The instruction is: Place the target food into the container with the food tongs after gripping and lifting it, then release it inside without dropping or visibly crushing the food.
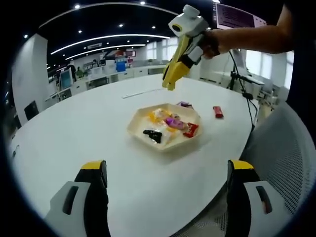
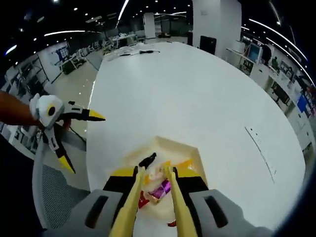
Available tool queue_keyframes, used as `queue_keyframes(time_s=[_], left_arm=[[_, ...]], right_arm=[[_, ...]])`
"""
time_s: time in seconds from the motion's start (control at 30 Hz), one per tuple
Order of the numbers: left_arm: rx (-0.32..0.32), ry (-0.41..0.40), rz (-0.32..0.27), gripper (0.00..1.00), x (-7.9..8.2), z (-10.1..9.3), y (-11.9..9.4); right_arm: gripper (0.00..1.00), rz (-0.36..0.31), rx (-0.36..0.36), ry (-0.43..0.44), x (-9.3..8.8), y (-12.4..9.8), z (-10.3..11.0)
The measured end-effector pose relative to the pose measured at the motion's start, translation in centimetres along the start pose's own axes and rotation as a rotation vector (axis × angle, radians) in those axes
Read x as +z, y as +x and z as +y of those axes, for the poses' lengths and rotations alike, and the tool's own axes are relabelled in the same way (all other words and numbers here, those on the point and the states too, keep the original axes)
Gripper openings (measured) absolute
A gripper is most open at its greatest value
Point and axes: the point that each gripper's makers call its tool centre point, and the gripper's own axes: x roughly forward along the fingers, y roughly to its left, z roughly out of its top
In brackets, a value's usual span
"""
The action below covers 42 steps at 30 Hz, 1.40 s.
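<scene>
Candies (image 1: 170, 123), perhaps six, fill one tray (image 1: 136, 129); both grippers (image 1: 167, 173) (image 2: 157, 170) gape empty.

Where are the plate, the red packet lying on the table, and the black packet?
plate (image 1: 139, 129), left gripper view, bare left rim.
red packet (image 1: 217, 112), left gripper view, its middle.
black packet (image 1: 153, 135), left gripper view, its middle.

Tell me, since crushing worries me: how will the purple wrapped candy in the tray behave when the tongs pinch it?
The purple candy looks small and light. Its shiny wrapper probably makes it slippery and crinkly. Lying among other sweets in the tray, it may nudge its neighbours.
</scene>
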Motion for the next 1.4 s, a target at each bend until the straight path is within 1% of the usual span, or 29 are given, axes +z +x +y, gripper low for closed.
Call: queue_keyframes(time_s=[0.13,0.2,0.3,0.33,0.4,0.47,0.57,0.63,0.73,0.8,0.87,1.1,1.2,1.4], left_arm=[[0.002,0.007,0.004,0.97,-0.1,0.0,0.0],[0.000,0.009,0.006,0.97,-0.1,0.0,0.0],[0.001,0.012,0.013,0.97,-0.3,0.1,0.1],[0.002,0.008,0.014,0.97,-0.3,0.1,0.1],[0.000,0.008,0.008,0.97,-0.1,0.1,0.0],[-0.001,0.012,0.014,0.97,-0.2,0.0,0.0],[-0.004,0.017,0.018,0.97,-0.3,0.0,0.1],[-0.013,0.009,0.011,0.98,-0.2,-0.2,0.0],[-0.006,0.008,0.006,0.98,-0.1,0.0,0.0],[-0.004,0.014,0.012,0.98,-0.2,0.0,0.0],[-0.006,0.014,0.017,0.98,-0.3,0.0,0.1],[-0.003,0.009,0.021,0.99,-0.4,0.0,0.1],[-0.009,0.018,0.029,0.99,-0.6,-0.1,0.2],[-0.012,-0.014,0.012,1.00,-0.2,-0.2,0.1]], right_arm=[[0.28,-0.014,-0.013,0.004,-0.2,-1.1,-0.2],[0.28,-0.011,-0.005,0.020,-0.6,-1.6,-0.4],[0.28,-0.007,-0.012,0.017,-1.4,-2.3,-0.7],[0.28,0.000,-0.035,0.020,-1.8,-2.6,-1.3],[0.27,-0.013,-0.037,0.018,-2.3,-3.4,-1.6],[0.27,-0.020,-0.059,0.026,-2.9,-4.2,-2.1],[0.28,-0.022,-0.076,0.044,-3.8,-5.1,-2.7],[0.28,-0.018,-0.083,0.050,-4.5,-5.7,-2.9],[0.28,-0.012,-0.098,0.048,-5.4,-6.3,-3.5],[0.28,-0.011,-0.104,0.064,-6.1,-6.7,-3.9],[0.28,-0.013,-0.116,0.061,-6.5,-7.1,-4.2],[0.29,-0.025,-0.136,0.077,-8.0,-8.3,-5.5],[0.29,-0.032,-0.142,0.065,-8.8,-9.0,-5.8],[0.29,-0.039,-0.148,0.062,-10.6,-10.5,-6.1]])
